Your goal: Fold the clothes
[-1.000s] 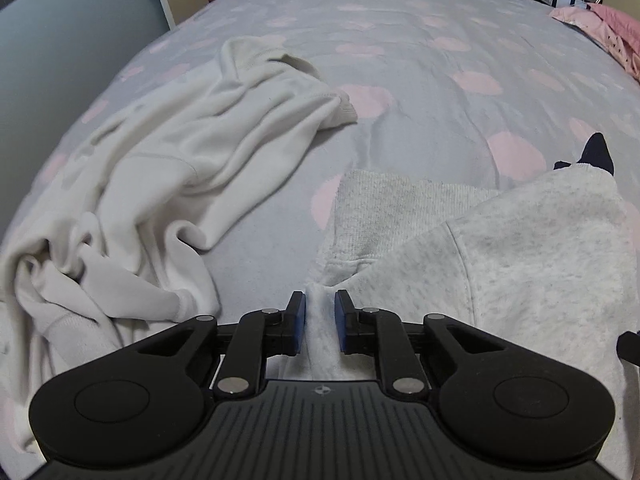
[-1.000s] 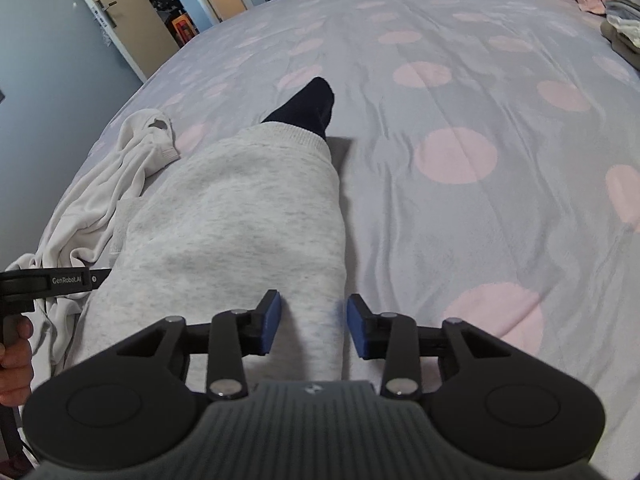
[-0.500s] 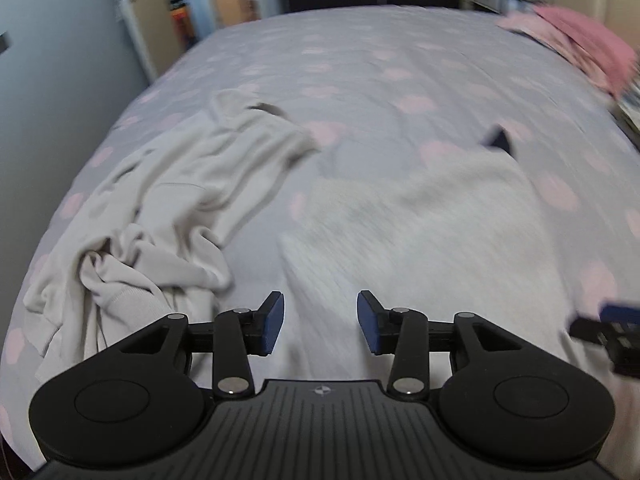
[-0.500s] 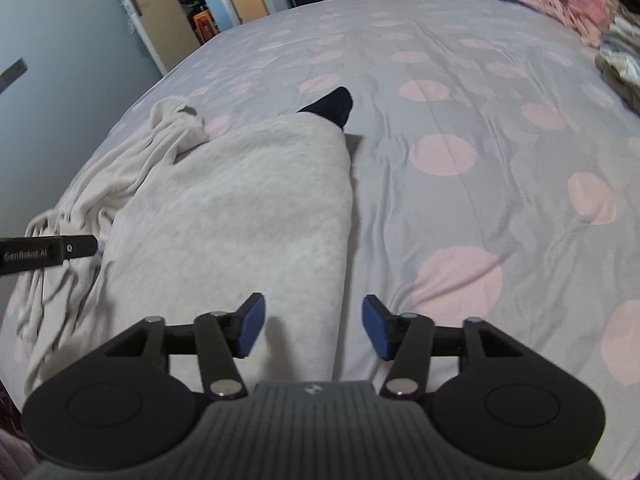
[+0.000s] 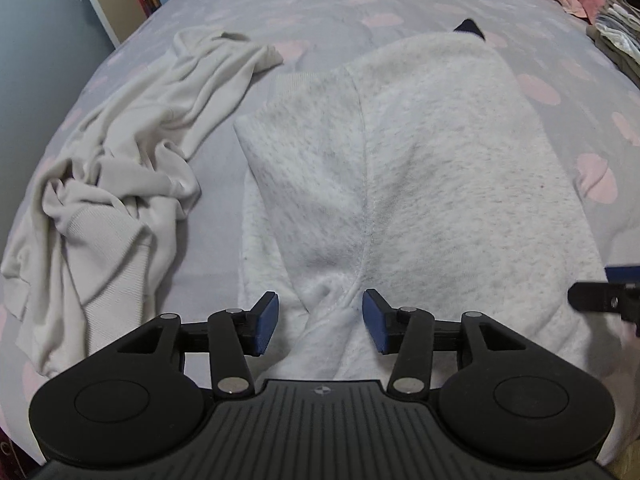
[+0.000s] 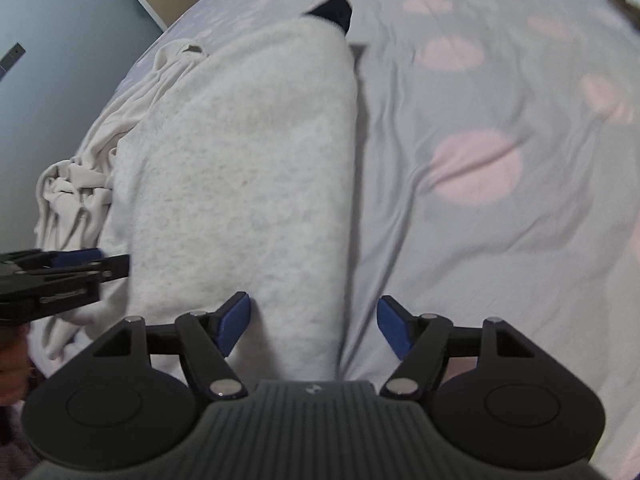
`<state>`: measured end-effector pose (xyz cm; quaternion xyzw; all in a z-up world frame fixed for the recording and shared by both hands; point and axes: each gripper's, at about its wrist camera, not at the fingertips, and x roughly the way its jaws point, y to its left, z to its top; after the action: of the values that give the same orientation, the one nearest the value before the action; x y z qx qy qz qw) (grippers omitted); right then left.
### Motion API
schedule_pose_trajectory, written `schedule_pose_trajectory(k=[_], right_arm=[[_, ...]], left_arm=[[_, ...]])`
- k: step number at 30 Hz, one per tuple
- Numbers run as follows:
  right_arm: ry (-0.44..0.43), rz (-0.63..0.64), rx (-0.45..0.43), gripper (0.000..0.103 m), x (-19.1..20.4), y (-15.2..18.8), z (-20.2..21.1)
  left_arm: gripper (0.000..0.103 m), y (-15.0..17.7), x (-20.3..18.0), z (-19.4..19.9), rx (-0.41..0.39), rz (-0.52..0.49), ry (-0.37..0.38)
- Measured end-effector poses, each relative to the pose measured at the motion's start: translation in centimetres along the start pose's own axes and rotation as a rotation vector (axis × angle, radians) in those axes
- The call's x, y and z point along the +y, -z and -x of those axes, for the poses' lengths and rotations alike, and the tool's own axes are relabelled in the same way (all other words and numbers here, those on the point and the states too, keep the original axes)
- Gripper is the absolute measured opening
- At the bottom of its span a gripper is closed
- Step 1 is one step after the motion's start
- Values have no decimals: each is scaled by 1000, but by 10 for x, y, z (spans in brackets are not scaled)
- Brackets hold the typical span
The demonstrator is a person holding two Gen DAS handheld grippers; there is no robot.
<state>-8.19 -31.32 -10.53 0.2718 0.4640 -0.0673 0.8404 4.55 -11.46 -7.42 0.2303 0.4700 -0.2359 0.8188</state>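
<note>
- Nearest to us, the left claw point(image 5: 320, 322) has let go: a second ago its blue pads were pinching a fold of the grey sweatshirt point(image 5: 420, 168), and now the jaws are opening, with the cloth lying loose between them and no pad pressing on it.
- The right claw point(image 6: 314, 326) did the same. Its jaws are opening wider than before, and the right edge of the grey sweatshirt point(image 6: 248, 184) runs between them without being gripped.
- In the left wrist view the tip of the right claw shows at 3 o'clock; in the right wrist view the left claw point(image 6: 80, 262) shows at 9 o'clock, over the sweatshirt's left part.
- The sweatshirt now lies flat on the bed point(image 5: 224, 184), folded into a long shape that runs from 6 o'clock up to 12 o'clock. We judge that one fold is finished and was just released.
- A dark blue piece point(image 5: 470, 28) sticks out from under its far end at 1 o'clock; we cannot tell what it is.
- To the left, at 9 to 11 o'clock, the cream garment point(image 5: 120, 152) is crumpled and not folded, as it was before.
- Far away at 2 o'clock is a pile of folded clothes point(image 5: 618, 24) at the bed's edge.
- For the task, we think the next move is either another fold of the sweatshirt or starting with the cream garment.
</note>
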Motion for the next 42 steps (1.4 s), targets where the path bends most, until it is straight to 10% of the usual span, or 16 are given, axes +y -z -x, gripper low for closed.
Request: schedule_pose_trajectory(k=[6, 19, 24, 42], right_arm=[[-66, -77, 6, 80, -8, 1, -14], [-63, -80, -58, 31, 5, 0, 23], [-126, -101, -65, 28, 2, -3, 54], [71, -25, 70, 28, -56, 27, 141]], left_arm=[[45, 0, -4, -4, 0, -18, -15], [39, -2, -12, 2, 2, -38, -31], [31, 3, -15, 15, 2, -42, 43], [31, 44, -95, 54, 76, -208, 361]])
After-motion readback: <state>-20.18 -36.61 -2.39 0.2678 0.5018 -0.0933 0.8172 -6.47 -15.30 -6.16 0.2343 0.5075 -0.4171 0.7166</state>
